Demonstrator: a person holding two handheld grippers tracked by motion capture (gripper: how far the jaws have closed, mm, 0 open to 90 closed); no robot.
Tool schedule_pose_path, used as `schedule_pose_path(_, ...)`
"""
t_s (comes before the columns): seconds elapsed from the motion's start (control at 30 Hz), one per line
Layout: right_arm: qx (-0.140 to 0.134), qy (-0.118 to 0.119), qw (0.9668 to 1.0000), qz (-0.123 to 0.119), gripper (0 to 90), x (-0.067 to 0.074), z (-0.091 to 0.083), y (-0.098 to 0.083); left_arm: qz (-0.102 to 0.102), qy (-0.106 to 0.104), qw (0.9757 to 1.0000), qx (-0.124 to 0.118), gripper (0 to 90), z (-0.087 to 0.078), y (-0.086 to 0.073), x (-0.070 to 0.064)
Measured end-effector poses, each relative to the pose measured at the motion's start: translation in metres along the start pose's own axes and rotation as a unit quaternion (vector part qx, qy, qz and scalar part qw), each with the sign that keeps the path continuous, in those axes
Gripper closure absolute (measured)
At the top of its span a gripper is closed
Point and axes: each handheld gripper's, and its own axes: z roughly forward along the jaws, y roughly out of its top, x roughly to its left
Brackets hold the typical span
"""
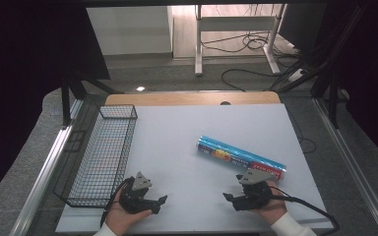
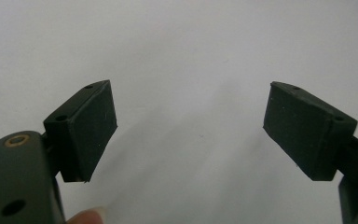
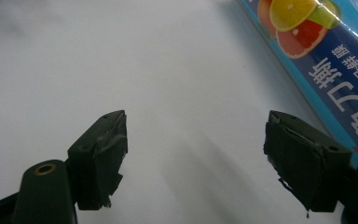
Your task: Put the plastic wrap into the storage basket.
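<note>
Left tool [image 1: 160, 204] released, right tool [image 1: 231, 199] released, blue box [image 1: 240, 158] end hidden behind right tool

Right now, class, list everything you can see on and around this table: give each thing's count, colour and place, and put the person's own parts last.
Table: one, white top, centre.
Wire basket: one, black, along the table's left edge.
Wrap box: one, long, blue with fruit pictures, lying right of centre.
Desk frame: one, white, on the floor beyond the table.
Cables: several, black, on the far floor.
Left gripper: one, black, near left, jaws open.
Right gripper: one, black, near right beside the box, jaws open.
</note>
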Motion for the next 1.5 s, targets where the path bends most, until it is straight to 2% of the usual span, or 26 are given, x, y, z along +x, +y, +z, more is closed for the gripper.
schedule_pose_path(0.13, 0.004, 0.001, 0.9999, -0.012, 23.1, 0.002, -0.002, 0.004, 0.001, 0.001, 1.0, -0.003, 17.5, -0.001, 0.0, 0.0)
schedule_pose_path(0.23, -0.001, 0.007, 0.9999, -0.008, 23.0, 0.0, -0.007, 0.01, -0.003, 0.002, 1.0, -0.005, 17.5, -0.002, 0.001, 0.001)
schedule_pose_path(0.3, 0.0, 0.003, 0.9999, -0.011, 23.0, -0.001, -0.009, 0.014, -0.004, 0.002, 1.0, -0.005, 17.5, -0.002, 0.001, 0.002)
schedule_pose_path(0.37, 0.001, -0.011, 0.9994, -0.032, 22.6, -0.002, -0.015, 0.028, -0.003, 0.001, 1.0, -0.006, 17.5, -0.003, 0.001, 0.002)
schedule_pose_path(0.4, 0.001, -0.011, 0.9994, -0.032, 22.6, -0.002, -0.015, 0.028, -0.003, 0.001, 1.0, -0.007, 17.5, -0.004, 0.001, 0.002)
schedule_pose_path(0.5, 0.009, -0.023, 0.9978, -0.061, 21.8, -0.004, -0.023, 0.048, -0.004, 0.001, 1.0, -0.009, 17.5, -0.006, -0.001, 0.003)
schedule_pose_path(0.6, 0.016, -0.025, 0.9973, -0.068, 21.5, -0.007, -0.026, 0.056, -0.005, 0.002, 0.9999, -0.009, 17.5, -0.006, -0.001, 0.003)
schedule_pose_path(0.67, 0.033, -0.032, 0.9958, -0.079, 20.6, -0.015, -0.027, 0.062, -0.006, 0.004, 0.9999, -0.007, 17.5, -0.005, -0.002, 0.003)
schedule_pose_path(0.7, 0.033, -0.032, 0.9958, -0.079, 20.6, -0.015, -0.027, 0.062, -0.006, 0.004, 0.9999, -0.007, 17.5, -0.005, -0.002, 0.003)
schedule_pose_path(0.83, 0.045, -0.035, 0.9955, -0.076, 20.2, -0.027, -0.027, 0.066, -0.007, 0.004, 1.0, -0.005, 17.4, -0.005, -0.001, 0.003)
schedule_pose_path(0.87, 0.047, -0.034, 0.9957, -0.072, 19.9, -0.034, -0.027, 0.068, -0.01, 0.004, 0.9999, -0.006, 17.4, -0.005, -0.001, 0.003)
schedule_pose_path(0.93, 0.051, -0.034, 0.9957, -0.07, 19.8, -0.038, -0.026, 0.069, -0.01, 0.004, 0.9999, -0.006, 17.4, -0.005, -0.001, 0.003)
schedule_pose_path(0.97, 0.058, -0.039, 0.995, -0.071, 19.8, -0.045, -0.025, 0.072, -0.01, 0.005, 0.9999, -0.005, 17.4, -0.005, -0.001, 0.002)
schedule_pose_path(1.1, 0.07, -0.04, 0.994, -0.074, 20.2, -0.056, -0.022, 0.076, -0.011, 0.006, 0.9999, -0.004, 17.4, -0.005, -0.002, 0.001)
schedule_pose_path(1.13, 0.077, -0.039, 0.9935, -0.075, 20.7, -0.063, -0.019, 0.08, -0.012, 0.006, 0.9999, -0.003, 17.4, -0.004, -0.002, 0.001)
schedule_pose_path(1.2, 0.08, -0.04, 0.993, -0.076, 20.7, -0.065, -0.018, 0.081, -0.012, 0.006, 0.9999, -0.003, 17.4, -0.004, -0.002, 0.0)
schedule_pose_path(1.27, 0.095, -0.031, 0.9926, -0.069, 20.4, -0.075, -0.012, 0.085, -0.011, 0.006, 0.9999, -0.002, 17.5, -0.004, -0.003, 0.0)
schedule_pose_path(1.3, 0.095, -0.031, 0.9926, -0.069, 20.4, -0.075, -0.012, 0.085, -0.011, 0.006, 0.9999, -0.003, 17.5, -0.004, -0.003, 0.0)
schedule_pose_path(1.4, 0.128, -0.026, 0.9896, -0.06, 19.4, -0.088, -0.002, 0.085, -0.011, 0.006, 0.9999, -0.004, 17.4, -0.005, -0.003, 0.0)
schedule_pose_path(1.43, 0.128, -0.026, 0.9896, -0.06, 19.4, -0.088, -0.002, 0.085, -0.01, 0.006, 0.9999, -0.004, 17.4, -0.005, -0.003, -0.001)
schedule_pose_path(1.47, 0.149, -0.022, 0.9867, -0.061, 18.9, -0.093, 0.004, 0.084, -0.009, 0.005, 0.9999, -0.003, 17.4, -0.005, -0.003, -0.001)
schedule_pose_path(1.5, 0.149, -0.022, 0.9867, -0.061, 18.9, -0.093, 0.004, 0.084, -0.009, 0.005, 0.9999, -0.003, 17.4, -0.005, -0.003, -0.001)
